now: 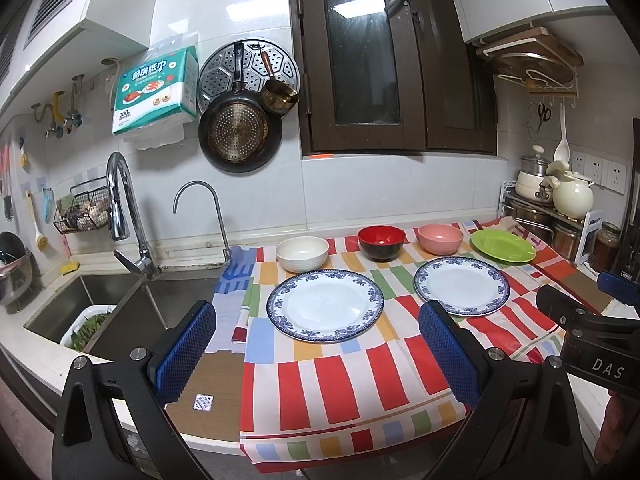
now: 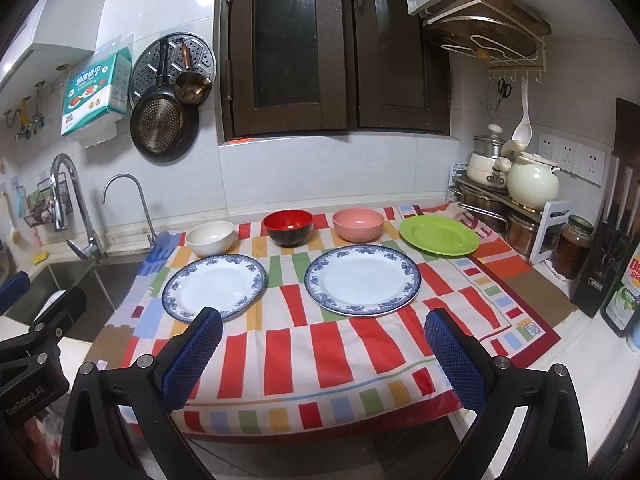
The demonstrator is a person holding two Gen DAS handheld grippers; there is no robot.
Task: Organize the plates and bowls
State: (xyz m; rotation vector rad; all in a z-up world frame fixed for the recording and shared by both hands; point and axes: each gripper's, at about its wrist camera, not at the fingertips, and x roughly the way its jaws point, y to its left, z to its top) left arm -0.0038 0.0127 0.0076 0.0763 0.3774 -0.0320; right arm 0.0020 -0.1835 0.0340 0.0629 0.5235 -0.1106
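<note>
Bowls: I count three, white (image 2: 210,238), red (image 2: 287,227), pink (image 2: 358,224); three plates, two blue-rimmed (image 2: 214,286) (image 2: 363,280), one green (image 2: 439,236); both grippers' fingers (image 1: 318,344) (image 2: 324,350) spread, empty.

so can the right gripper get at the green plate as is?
Probably yes. The right gripper is open, and the green plate sits uncovered at the far right, with only bare cloth between.

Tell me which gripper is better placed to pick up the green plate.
Probably the right gripper: open and empty, it sits nearer the green plate at the cloth's far right. The left gripper, also open, faces the left blue-rimmed plate.
</note>
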